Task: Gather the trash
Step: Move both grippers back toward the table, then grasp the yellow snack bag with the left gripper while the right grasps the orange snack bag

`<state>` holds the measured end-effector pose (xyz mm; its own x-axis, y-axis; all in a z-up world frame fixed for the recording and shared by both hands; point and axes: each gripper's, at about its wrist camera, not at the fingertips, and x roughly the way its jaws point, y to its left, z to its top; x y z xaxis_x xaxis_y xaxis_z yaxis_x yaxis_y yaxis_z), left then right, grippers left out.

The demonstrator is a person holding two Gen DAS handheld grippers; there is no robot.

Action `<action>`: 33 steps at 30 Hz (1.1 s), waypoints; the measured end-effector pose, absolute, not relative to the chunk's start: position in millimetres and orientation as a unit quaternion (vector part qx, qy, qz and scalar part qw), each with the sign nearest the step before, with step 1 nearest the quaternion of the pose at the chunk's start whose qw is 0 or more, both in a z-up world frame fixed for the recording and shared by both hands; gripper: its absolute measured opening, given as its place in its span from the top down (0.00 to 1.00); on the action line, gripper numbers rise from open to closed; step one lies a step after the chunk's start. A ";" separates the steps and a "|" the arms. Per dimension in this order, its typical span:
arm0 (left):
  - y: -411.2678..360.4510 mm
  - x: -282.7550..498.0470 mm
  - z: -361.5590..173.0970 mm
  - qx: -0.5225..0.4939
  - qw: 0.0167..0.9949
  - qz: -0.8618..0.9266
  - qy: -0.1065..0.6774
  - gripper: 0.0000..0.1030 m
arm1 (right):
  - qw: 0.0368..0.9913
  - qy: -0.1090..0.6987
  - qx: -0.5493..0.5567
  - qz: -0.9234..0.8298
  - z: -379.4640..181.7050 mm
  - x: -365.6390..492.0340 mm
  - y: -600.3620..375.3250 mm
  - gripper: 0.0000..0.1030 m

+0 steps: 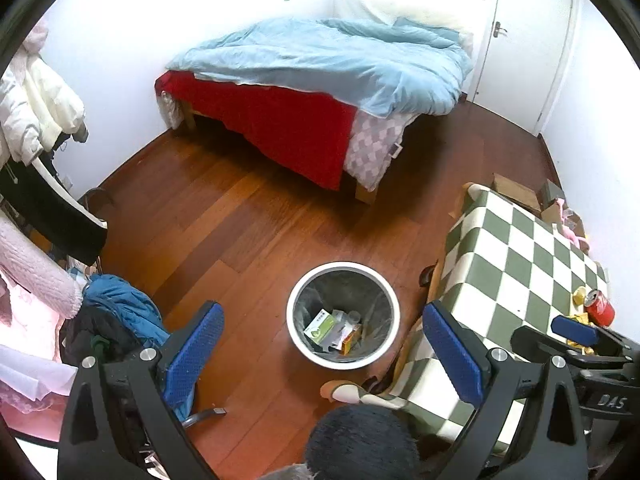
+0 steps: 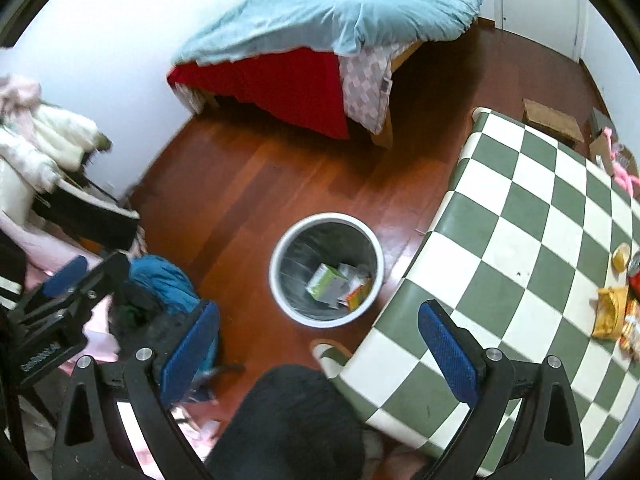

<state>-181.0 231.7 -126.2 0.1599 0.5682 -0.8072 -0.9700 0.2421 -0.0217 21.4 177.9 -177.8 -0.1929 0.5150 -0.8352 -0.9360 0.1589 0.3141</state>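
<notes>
A white round trash bin [image 1: 294,336] with a grey liner stands on the wooden floor; it also shows in the right wrist view [image 2: 276,284]. Inside lie a green-white carton [image 1: 320,326] and an orange box [image 1: 352,338]. On the green-white checkered table [image 1: 508,256] sit a red soda can [image 1: 599,307] and yellow snack wrappers [image 2: 610,310]. My left gripper [image 1: 324,340] is open and empty, high above the bin. My right gripper [image 2: 320,340] is open and empty, above the bin and the table edge; it also shows in the left wrist view [image 1: 576,330].
A bed [image 1: 320,80] with a blue duvet and red sheet stands at the back. Clothes and a blue jacket [image 1: 120,308] pile up on the left. Cardboard boxes [image 2: 552,120] lie behind the table. A white door [image 1: 528,40] is at the back right. A dark-haired head [image 1: 360,440] is below.
</notes>
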 end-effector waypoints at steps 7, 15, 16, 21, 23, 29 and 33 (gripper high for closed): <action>214.8 -121.4 -144.6 -0.278 0.726 0.509 0.369 0.01 | 0.615 0.512 -0.144 0.582 -175.2 83.4 120.5 0.02; 198.7 2.9 -215.1 -0.270 0.729 0.452 0.437 0.01 | 0.695 0.560 -0.088 0.443 -222.9 228.5 42.9 0.02; 195.6 23.2 -225.1 -0.270 0.730 0.443 0.446 0.01 | 0.707 0.564 -0.080 0.419 -230.7 251.1 31.7 0.02; 180.4 119.7 -258.8 -0.293 0.738 0.376 0.478 0.01 | 0.749 0.583 -0.050 0.310 -267.4 358.1 -21.9 0.02; 169.9 162.3 -265.4 -0.306 0.745 0.336 0.487 0.01 | 0.756 0.591 -0.040 0.279 -284.0 393.9 -37.2 0.02; 140.8 274.4 -289.0 -0.327 0.739 0.250 0.532 0.02 | 0.761 0.605 -0.031 0.231 -325.0 470.4 -62.7 0.02; 136.7 319.3 -325.3 -0.342 0.711 0.232 0.569 0.02 | 0.762 0.605 -0.028 0.230 -332.0 489.7 -66.9 0.02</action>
